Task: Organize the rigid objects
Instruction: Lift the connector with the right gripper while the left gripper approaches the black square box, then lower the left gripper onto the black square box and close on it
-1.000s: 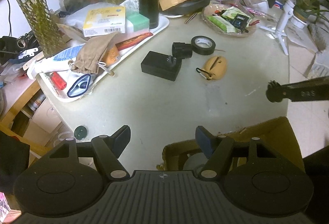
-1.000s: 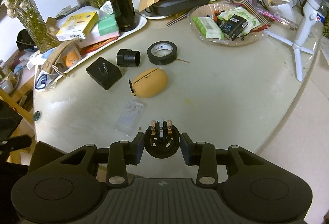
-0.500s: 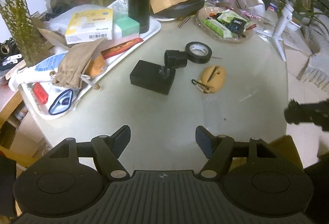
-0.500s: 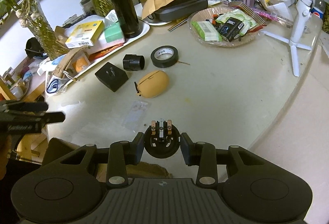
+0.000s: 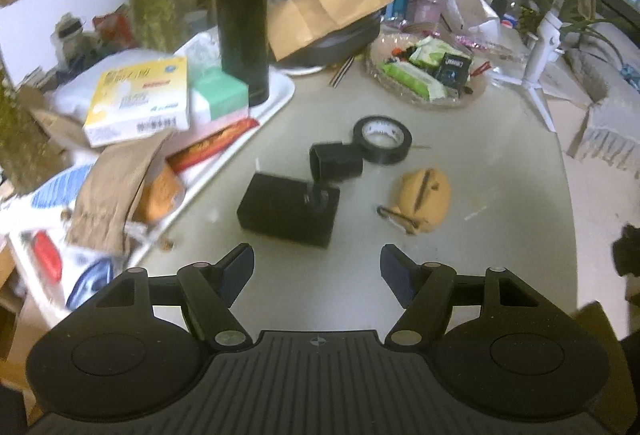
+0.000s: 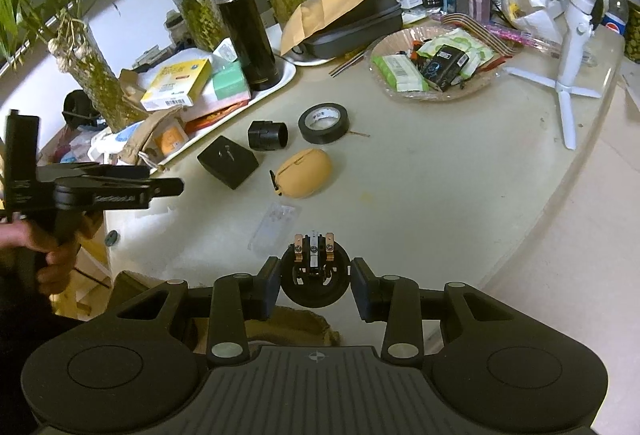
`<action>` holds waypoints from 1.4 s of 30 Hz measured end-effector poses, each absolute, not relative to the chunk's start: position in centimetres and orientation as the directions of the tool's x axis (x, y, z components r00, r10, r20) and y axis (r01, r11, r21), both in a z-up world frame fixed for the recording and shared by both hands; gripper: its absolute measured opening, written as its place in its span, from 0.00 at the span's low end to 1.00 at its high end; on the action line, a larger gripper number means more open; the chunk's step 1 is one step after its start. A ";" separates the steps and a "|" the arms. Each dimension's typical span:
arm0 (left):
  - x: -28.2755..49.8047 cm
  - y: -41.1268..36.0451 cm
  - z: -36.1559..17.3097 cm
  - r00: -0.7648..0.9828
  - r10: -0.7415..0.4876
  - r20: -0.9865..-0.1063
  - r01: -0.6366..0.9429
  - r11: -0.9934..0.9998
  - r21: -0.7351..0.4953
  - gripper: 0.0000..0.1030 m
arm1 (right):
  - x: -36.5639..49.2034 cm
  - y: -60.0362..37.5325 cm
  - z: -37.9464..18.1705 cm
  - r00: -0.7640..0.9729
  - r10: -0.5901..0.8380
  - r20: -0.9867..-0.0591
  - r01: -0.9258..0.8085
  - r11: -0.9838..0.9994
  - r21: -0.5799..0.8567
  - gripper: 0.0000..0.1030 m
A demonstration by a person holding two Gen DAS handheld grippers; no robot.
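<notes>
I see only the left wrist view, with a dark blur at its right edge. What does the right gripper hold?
Observer: The right gripper is shut on a round black part with copper contacts.
Operator: Does something lie near it that I miss?
Observer: Yes, a clear plastic piece lies flat between that part and the tan case.
Operator: Who carries my camera?
Observer: A hand grips the handle of the left gripper, at the left.

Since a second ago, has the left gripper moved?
Yes. In the right wrist view the left gripper now reaches in from the left edge toward the black box; it was absent before.
</notes>
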State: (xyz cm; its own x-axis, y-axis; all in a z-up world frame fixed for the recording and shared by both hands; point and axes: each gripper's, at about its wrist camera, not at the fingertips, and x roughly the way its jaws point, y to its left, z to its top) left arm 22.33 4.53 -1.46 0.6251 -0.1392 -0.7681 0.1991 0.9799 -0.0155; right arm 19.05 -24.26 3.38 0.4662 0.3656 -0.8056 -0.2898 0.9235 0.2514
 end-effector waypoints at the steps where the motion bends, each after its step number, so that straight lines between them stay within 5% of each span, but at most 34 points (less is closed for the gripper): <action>1: 22.7 4.6 -1.8 0.631 -0.140 -0.763 0.203 0.979 -0.012 0.72 | 19.1 -24.4 3.4 0.467 0.365 -0.805 -0.289 0.924 0.251 0.39; 27: 30.9 4.5 -8.1 0.594 -0.084 -0.800 0.304 0.944 0.126 0.86 | 19.6 -24.5 3.2 0.473 0.384 -0.793 -0.298 0.917 0.267 0.39; 42: 31.6 5.9 -8.5 0.537 -0.124 -0.835 0.191 0.981 -0.023 0.87 | 19.5 -24.5 3.2 0.474 0.387 -0.791 -0.297 0.916 0.270 0.39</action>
